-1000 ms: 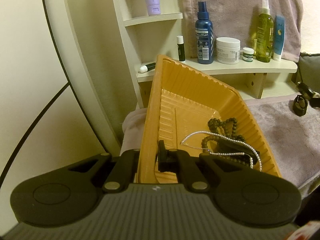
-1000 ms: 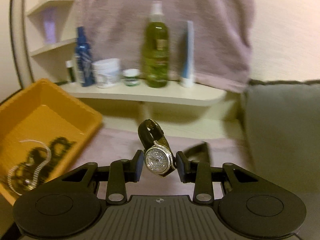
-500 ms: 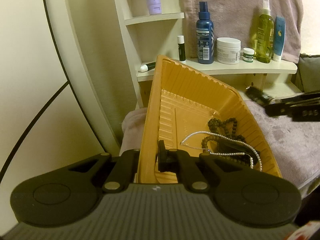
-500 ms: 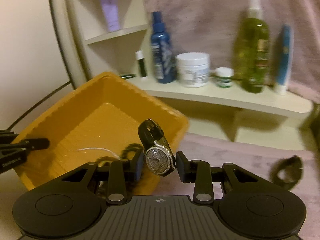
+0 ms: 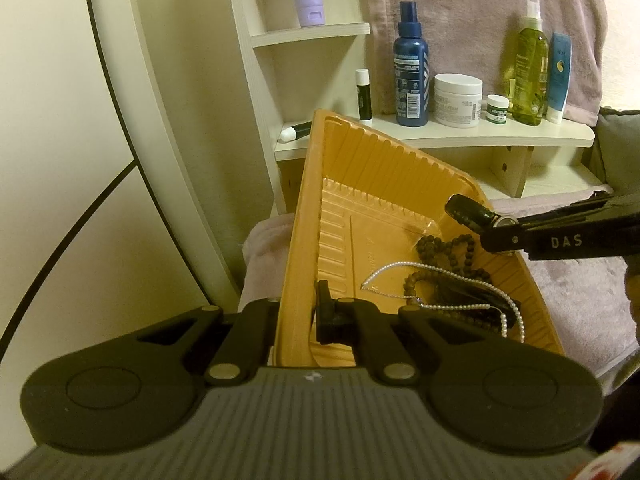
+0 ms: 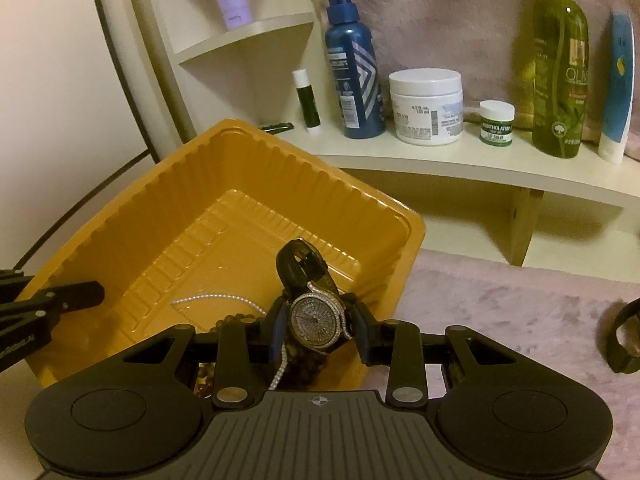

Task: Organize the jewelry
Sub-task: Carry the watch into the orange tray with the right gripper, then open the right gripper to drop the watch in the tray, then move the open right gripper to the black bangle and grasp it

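My left gripper (image 5: 294, 316) is shut on the near wall of an orange plastic tray (image 5: 304, 240) and holds it tilted. A pearl necklace (image 5: 440, 276) and a dark bead bracelet (image 5: 444, 248) lie in the tray. My right gripper (image 6: 318, 326) is shut on a jewelled watch (image 6: 316, 320) with a black strap and holds it over the tray's right side (image 6: 408, 248). In the left wrist view the right gripper (image 5: 504, 236) reaches in from the right with the watch strap (image 5: 466, 210) above the beads. The left gripper also shows in the right wrist view (image 6: 76, 296).
A cream shelf (image 6: 460, 168) behind the tray carries a blue spray bottle (image 6: 354, 64), a white jar (image 6: 426, 106), a small green jar (image 6: 496, 122), a green bottle (image 6: 560, 76) and a lip balm (image 6: 306, 98). A dark band (image 6: 624, 336) lies on the pink fleece (image 6: 500, 304) at right.
My right gripper has carried the watch leftward from over the fleece to above the tray. The left gripper and the tray have stayed put.
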Tool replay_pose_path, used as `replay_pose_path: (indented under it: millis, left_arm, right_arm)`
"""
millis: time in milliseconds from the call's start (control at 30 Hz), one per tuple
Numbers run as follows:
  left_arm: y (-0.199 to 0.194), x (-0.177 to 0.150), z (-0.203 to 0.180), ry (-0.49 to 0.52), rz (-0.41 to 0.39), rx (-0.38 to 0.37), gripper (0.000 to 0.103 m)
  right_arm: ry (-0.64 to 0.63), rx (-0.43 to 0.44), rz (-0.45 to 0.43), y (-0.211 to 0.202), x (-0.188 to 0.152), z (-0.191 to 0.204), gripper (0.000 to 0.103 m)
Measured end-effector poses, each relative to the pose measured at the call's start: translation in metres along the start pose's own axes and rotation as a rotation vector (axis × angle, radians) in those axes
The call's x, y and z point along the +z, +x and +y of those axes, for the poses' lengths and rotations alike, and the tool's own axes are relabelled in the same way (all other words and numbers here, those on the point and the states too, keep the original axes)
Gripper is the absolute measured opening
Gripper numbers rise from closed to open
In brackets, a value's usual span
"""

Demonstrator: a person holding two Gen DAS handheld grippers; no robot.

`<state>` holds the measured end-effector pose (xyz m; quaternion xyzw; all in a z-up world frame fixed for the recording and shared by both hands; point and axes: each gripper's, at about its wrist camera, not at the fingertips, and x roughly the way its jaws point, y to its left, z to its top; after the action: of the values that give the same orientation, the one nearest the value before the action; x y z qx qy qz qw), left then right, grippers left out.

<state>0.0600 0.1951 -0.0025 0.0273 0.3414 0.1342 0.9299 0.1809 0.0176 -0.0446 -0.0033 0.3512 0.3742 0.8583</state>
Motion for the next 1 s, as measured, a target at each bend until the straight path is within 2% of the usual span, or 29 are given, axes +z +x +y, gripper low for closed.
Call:
replay_pose_path:
  millis: [200,233,267,300,500,1000]
  left_arm:
    - [0.000,0.000,0.000,0.000,0.000,-0.001,0.004]
    - [0.000,0.000,0.000,-0.001,0.000,-0.001,0.004]
    - [0.000,-0.001,0.000,0.000,0.000,-0.002,0.004]
    - [0.000,0.000,0.000,-0.001,0.000,-0.001,0.004]
    - [0.001,-0.001,0.001,-0.001,0.000,0.001,0.004]
    - [0.000,0.000,0.000,0.001,0.001,0.003,0.004]
  right_arm:
    - [0.022,0.032,0.000,0.006,-0.004,-0.003,0.038]
    - [0.032,0.050,-0.006,0.006,-0.005,-0.004,0.049]
    - [0.037,0.059,-0.019,0.005,-0.005,-0.005,0.066]
    - [0.040,0.062,-0.037,0.001,-0.006,-0.005,0.070]
    - [0.072,0.035,-0.080,-0.022,-0.010,-0.021,0.071]
    - [0.240,-0.202,-0.066,-0.083,-0.061,-0.113,0.071]
